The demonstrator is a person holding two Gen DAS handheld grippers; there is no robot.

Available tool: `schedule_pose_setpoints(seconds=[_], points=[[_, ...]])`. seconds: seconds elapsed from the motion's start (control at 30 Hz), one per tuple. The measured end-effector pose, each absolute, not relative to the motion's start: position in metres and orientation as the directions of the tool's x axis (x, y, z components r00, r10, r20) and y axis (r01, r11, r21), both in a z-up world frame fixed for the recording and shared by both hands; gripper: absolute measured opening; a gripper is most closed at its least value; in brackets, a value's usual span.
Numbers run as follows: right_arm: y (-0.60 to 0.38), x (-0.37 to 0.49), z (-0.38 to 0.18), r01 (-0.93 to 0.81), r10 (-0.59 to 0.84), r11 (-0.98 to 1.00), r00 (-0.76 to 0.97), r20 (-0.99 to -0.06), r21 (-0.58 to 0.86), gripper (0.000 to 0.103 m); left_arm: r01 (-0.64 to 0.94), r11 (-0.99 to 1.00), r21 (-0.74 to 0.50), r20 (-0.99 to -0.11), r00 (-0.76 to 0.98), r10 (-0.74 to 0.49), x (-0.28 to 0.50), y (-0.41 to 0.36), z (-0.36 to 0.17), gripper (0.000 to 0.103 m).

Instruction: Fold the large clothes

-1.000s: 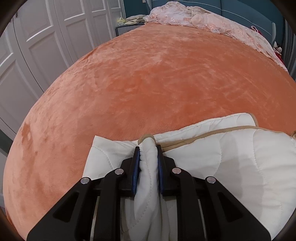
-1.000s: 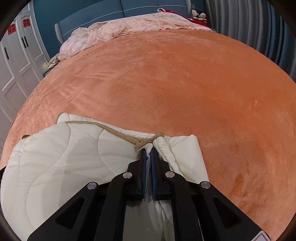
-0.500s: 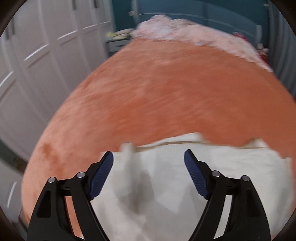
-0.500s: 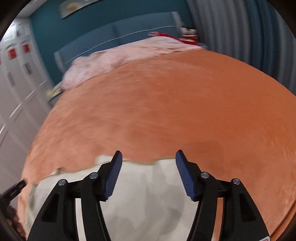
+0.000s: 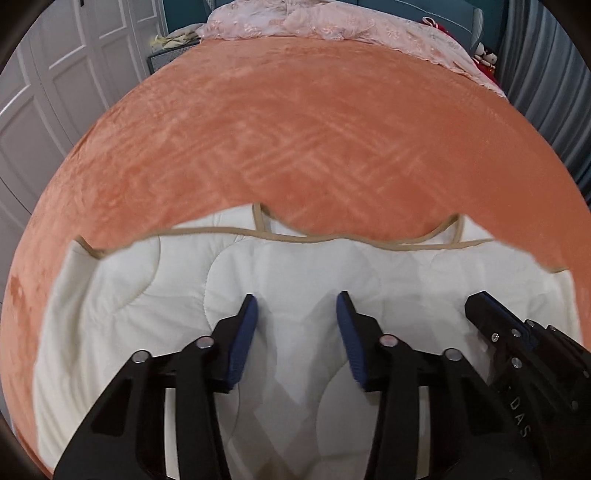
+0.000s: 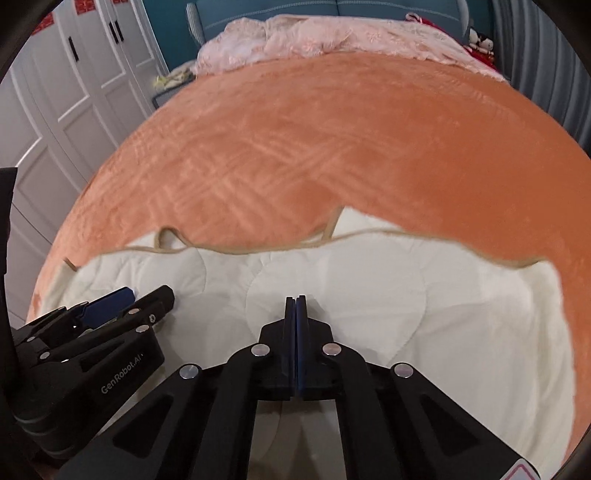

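Observation:
A cream quilted cloth with tan edging (image 5: 295, 266) lies folded flat on the near end of an orange bed (image 5: 314, 129); it also shows in the right wrist view (image 6: 369, 288). My left gripper (image 5: 297, 299) is open and empty, hovering over the cloth's middle. My right gripper (image 6: 296, 297) is shut with nothing between its pads, also above the cloth. The right gripper shows at the right edge of the left wrist view (image 5: 476, 301), and the left gripper shows at the left of the right wrist view (image 6: 147, 295).
A pink lace cover (image 5: 332, 22) lies bunched at the bed's far end against a teal headboard (image 6: 332, 9). White wardrobe doors (image 5: 55, 74) stand along the left. Grey curtains (image 5: 546, 74) hang at the right. The orange bed (image 6: 332, 147) stretches beyond the cloth.
Both grippers let go of the cloth's tan-edged corners and pulled back over the cloth. The left stayed open; the right opened, then shut empty. The cloth now lies flat.

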State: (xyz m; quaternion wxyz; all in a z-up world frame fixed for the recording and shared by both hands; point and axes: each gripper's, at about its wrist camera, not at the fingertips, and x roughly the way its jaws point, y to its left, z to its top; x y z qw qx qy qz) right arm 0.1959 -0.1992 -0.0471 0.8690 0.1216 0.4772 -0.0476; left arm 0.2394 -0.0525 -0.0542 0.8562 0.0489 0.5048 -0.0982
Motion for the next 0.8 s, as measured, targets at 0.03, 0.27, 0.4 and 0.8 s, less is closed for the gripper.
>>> schedule_pose_setpoints(seconds=[0.03, 0.27, 0.4, 0.8], points=[[-0.200, 0.196, -0.051, 0.201, 0.037, 0.965, 0.536, -0.843, 0.170, 0.000, 0.217, 0.976, -0.014, -0.874, 0.471, -0.117, 0.240, -0.053, -0.059, 0.041], [-0.201, 0.198, -0.071, 0.206, 0.042, 0.963, 0.523, -0.851, 0.175, 0.000, 0.229, 0.973, 0.019, -0.868, 0.487, -0.098, 0.241, -0.057, -0.074, 0.040], [-0.199, 0.200, -0.077, 0.204, 0.036, 0.965, 0.526, -0.850, 0.168, 0.000, 0.233, 0.971, 0.044, -0.859, 0.505, -0.083, 0.241, -0.061, -0.079, 0.040], [-0.200, 0.205, -0.085, 0.207, 0.041, 0.962, 0.533, -0.845, 0.178, 0.000, 0.225, 0.972, 0.064, -0.841, 0.536, -0.069, 0.246, -0.067, -0.088, 0.040]])
